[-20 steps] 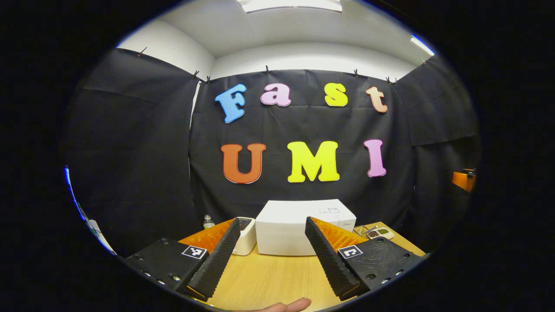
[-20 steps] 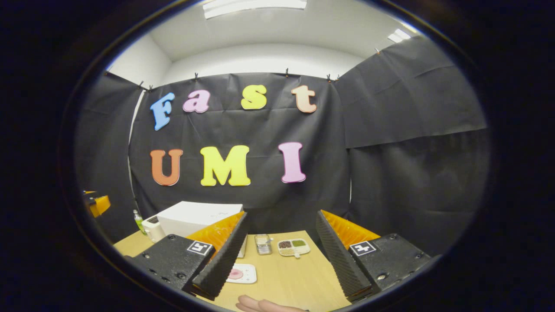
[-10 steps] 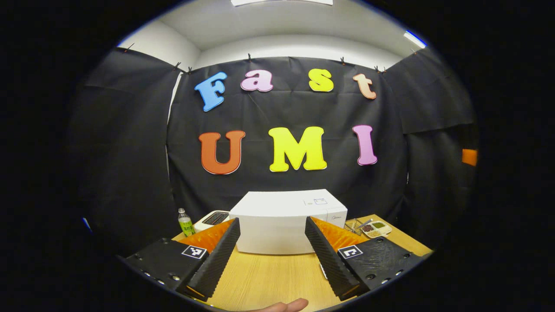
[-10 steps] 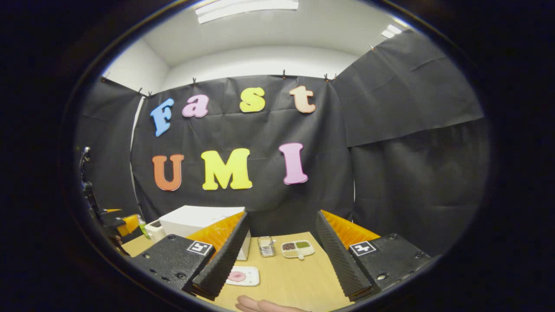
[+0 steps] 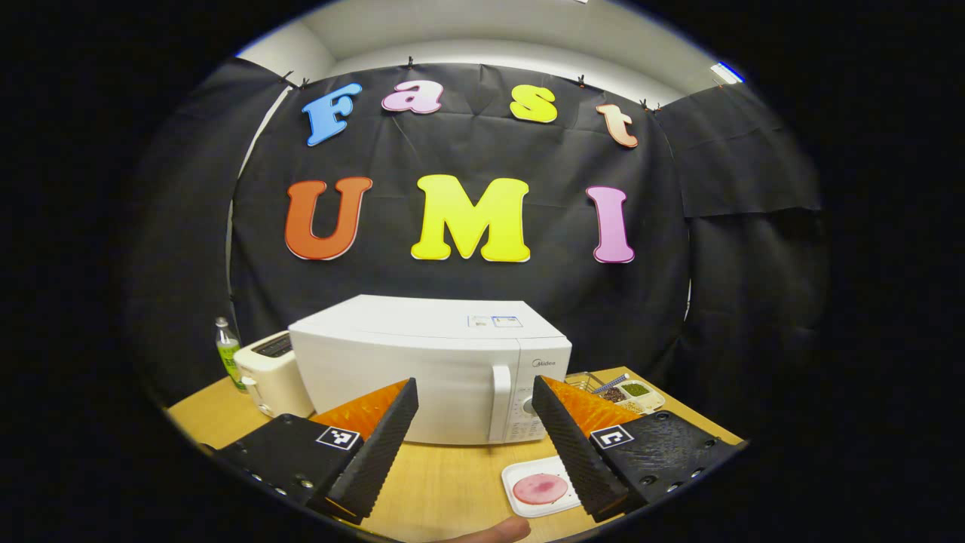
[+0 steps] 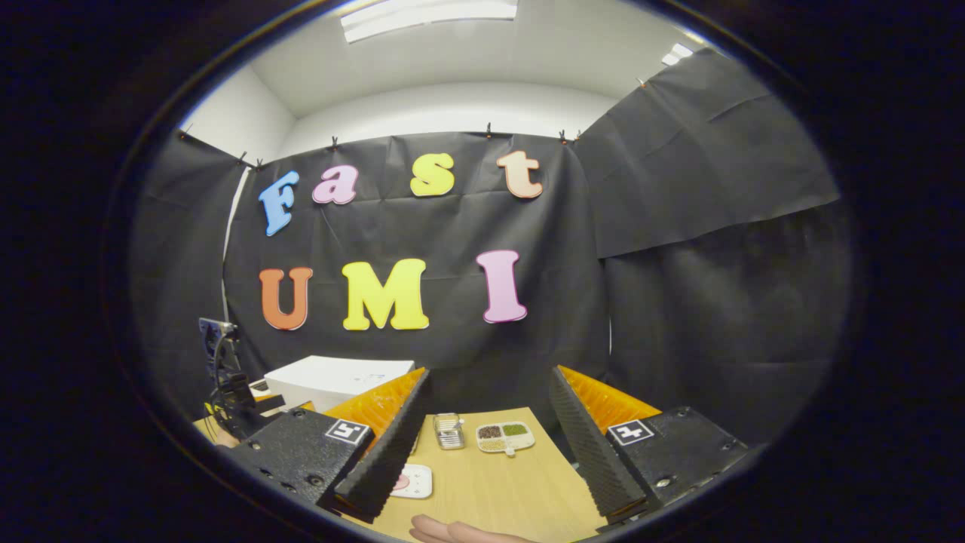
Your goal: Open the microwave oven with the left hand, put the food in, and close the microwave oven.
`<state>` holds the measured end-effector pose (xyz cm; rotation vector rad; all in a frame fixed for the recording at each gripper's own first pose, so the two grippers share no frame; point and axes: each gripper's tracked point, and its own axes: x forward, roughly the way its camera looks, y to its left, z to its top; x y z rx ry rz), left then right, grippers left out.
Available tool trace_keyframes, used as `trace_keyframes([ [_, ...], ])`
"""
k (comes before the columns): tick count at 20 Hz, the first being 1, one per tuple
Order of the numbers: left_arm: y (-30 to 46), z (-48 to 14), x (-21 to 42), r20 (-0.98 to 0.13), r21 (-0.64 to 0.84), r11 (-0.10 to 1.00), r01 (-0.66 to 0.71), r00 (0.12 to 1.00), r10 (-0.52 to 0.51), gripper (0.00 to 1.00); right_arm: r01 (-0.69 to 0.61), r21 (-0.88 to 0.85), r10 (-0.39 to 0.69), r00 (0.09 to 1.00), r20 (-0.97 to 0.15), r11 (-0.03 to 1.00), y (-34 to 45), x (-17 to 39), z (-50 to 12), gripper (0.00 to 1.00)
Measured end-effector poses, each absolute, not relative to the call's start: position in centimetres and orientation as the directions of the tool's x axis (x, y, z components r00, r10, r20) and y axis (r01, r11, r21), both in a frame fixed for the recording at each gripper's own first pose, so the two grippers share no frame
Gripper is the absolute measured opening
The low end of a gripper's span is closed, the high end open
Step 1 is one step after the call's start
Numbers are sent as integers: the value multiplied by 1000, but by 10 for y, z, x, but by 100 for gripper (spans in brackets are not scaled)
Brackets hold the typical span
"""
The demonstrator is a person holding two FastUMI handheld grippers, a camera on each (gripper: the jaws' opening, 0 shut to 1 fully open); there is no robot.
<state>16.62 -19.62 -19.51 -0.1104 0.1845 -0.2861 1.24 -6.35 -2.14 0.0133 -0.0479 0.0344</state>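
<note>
White plastic forms the microwave oven (image 5: 430, 362), which stands shut on the wooden bench (image 5: 445, 490), straight ahead of the left tool (image 5: 471, 437) and apart from it. Its vertical door handle (image 5: 500, 403) is seen just left of the control panel (image 5: 528, 411), so the handle's long axis runs upright, and it lies between the left tool's two fingers in the left gripper view, slightly toward the right finger. The left tool's fingers are held wide apart with nothing between them. The left tool is judged to be the nearer one to the handle; an upright handle would seem to call for the fingers to be closed across it from either side before the door is swung out.

The food, a pink slice on a small white plate (image 5: 539, 490), is set on the bench in front of the microwave oven's right end, close under the left tool's right finger. In the right gripper view the same plate (image 6: 413, 481) is partly hidden behind the right tool's left finger, and the right tool (image 6: 490, 445) is likewise held apart and empty, well off from the microwave oven. A toaster (image 5: 268, 373) and a bottle (image 5: 226, 354) stand to the microwave oven's left. The door is not yet opened.
</note>
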Motion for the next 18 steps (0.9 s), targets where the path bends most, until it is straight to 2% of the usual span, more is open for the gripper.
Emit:
trace_keyframes([
  [5, -232, -251, 211, -210, -194, 937, 290, 921, -328, 93, -22, -3, 22, 999, 35, 1000, -86, 11, -28, 100],
  [11, -235, -309, 252, -263, -194, 944, 266, 913, -311, 92, 81, -73, -78, 996, 48, 994, -134, 5, -35, 100],
  [15, -245, -306, 263, -225, -230, 936, 266, 921, -318, 86, 118, -69, -117, 993, 21, 991, -153, 6, -47, 100],
  [16, -242, -307, 268, -226, -210, 947, 242, 931, -288, 67, 122, -70, -121, 992, 15, 990, -155, 6, -49, 100],
  [17, -235, -311, 274, -242, -180, 964, 198, 940, -239, 80, 125, -71, -124, 992, 12, 990, -156, 7, -49, 94],
  [18, -234, -315, 270, -264, -181, 967, 180, 938, -224, 69, 127, -71, -126, 992, 12, 989, -156, 7, -50, 94],
])
